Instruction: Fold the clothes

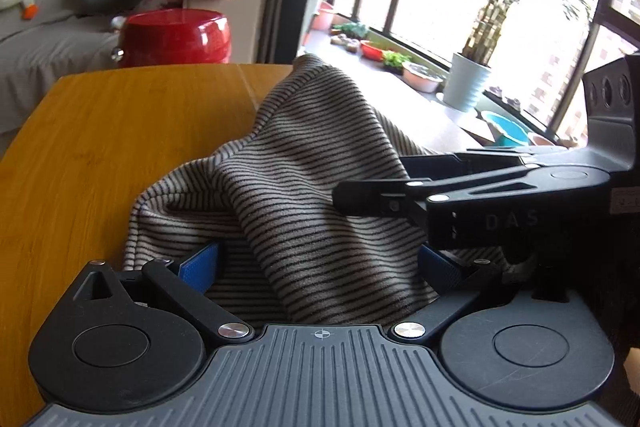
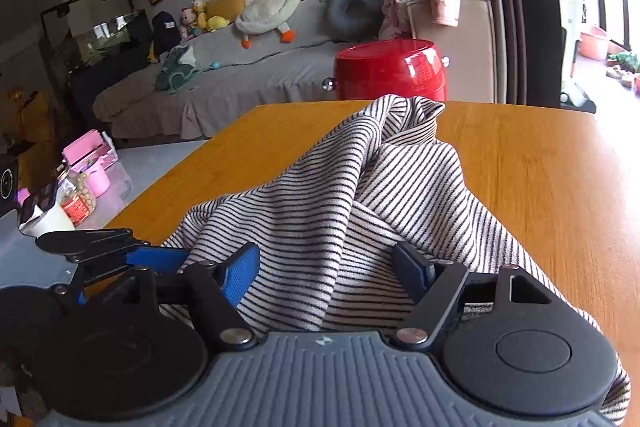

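A black-and-white striped garment [image 1: 304, 163] lies bunched on the wooden table [image 1: 120, 147], its far end hanging over the far edge. My left gripper [image 1: 318, 267] is open, its blue pads [image 1: 200, 265] spread wide with a fold of the cloth lying between them. My right gripper [image 2: 326, 273] is open too, with the same garment [image 2: 360, 195] draped between its pads [image 2: 240, 273]. In the left wrist view the right gripper [image 1: 440, 191] reaches in from the right over the cloth. In the right wrist view the left gripper [image 2: 120, 251] sits close at the left.
A red drum stool [image 2: 390, 69] stands past the table's far edge, with a grey sofa [image 2: 224, 83] behind. A window ledge with pots [image 1: 466, 83] runs along the right. Jars and pink boxes [image 2: 86, 171] sit off the table's left side.
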